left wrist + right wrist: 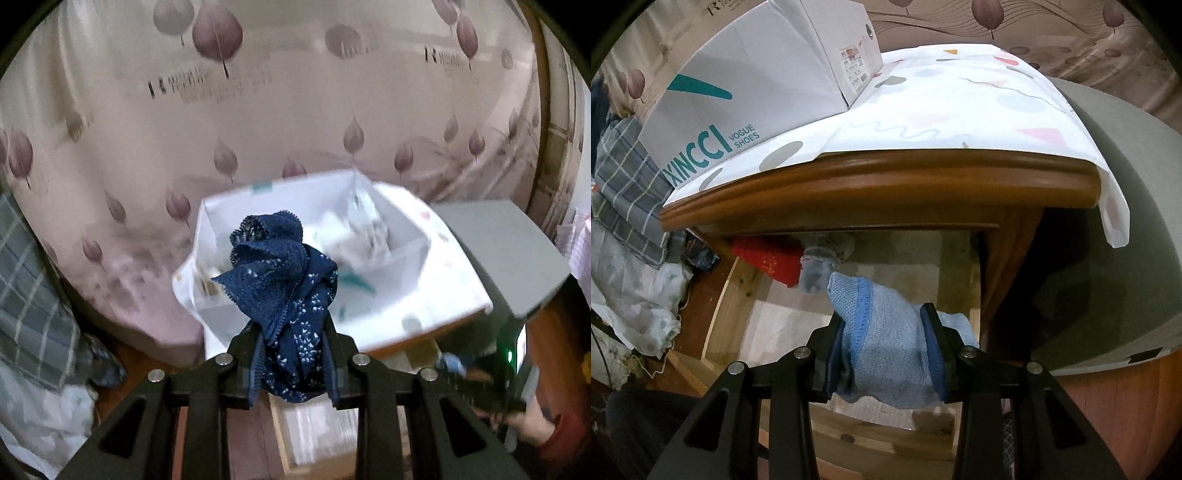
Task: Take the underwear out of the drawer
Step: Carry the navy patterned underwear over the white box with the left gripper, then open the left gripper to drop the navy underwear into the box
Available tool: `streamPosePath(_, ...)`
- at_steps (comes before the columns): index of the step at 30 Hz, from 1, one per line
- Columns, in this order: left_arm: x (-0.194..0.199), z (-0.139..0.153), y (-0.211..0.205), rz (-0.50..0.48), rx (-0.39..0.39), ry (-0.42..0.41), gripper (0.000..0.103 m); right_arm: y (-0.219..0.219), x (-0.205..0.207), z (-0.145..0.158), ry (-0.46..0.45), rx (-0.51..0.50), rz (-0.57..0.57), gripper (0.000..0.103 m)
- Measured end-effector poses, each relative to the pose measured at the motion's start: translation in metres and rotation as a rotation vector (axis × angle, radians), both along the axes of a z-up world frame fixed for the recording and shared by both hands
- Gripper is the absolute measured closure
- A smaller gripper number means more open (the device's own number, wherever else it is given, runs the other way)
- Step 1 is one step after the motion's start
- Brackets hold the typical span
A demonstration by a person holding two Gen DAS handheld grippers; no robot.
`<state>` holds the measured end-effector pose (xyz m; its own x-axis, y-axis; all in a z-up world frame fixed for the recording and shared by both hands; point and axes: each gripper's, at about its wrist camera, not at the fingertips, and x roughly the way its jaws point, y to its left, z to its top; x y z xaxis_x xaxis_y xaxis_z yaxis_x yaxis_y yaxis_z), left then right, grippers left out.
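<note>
The left gripper is clamping navy lace-trimmed underwear between nearly closed jaws, the cloth bunching up above the fingertips. Beyond it, an open white shoebox is sitting on a patterned cloth. The right gripper is pinching a pale blue knit garment over the open wooden drawer, its jaws drawn close on the fabric. Just ahead in the drawer, a grey sock and a red box are lying under the nightstand top.
</note>
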<state>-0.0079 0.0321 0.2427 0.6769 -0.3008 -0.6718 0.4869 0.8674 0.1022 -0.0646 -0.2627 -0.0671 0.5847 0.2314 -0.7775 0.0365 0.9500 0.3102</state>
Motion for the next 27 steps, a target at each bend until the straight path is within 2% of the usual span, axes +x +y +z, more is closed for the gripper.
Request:
streamPosePath(4, 0.032, 0.020, -0.012, 0.006, -0.004, 0.007, 0.076, 0.000, 0.000, 0.000, 0.002, 0.002, 0.003, 0.067)
streamPosePath(10, 0.085, 0.021, -0.034, 0.050, 0.010, 0.035, 0.076, 0.000, -0.001, 0.000, 0.001, 0.003, 0.006, 0.067)
streamPosePath(13, 0.108, 0.010, -0.042, 0.068, 0.008, 0.067, 0.076, 0.000, 0.000, -0.001, 0.007, 0.007, 0.007, 0.067)
streamPosePath(17, 0.132, -0.010, -0.052, 0.088, 0.057, 0.090, 0.076, 0.001, 0.001, 0.000, 0.006, 0.007, 0.009, 0.067)
streamPosePath(27, 0.160, -0.067, -0.058, 0.123, 0.143, 0.118, 0.076, 0.001, 0.001, 0.000, -0.001, 0.010, 0.007, 0.067)
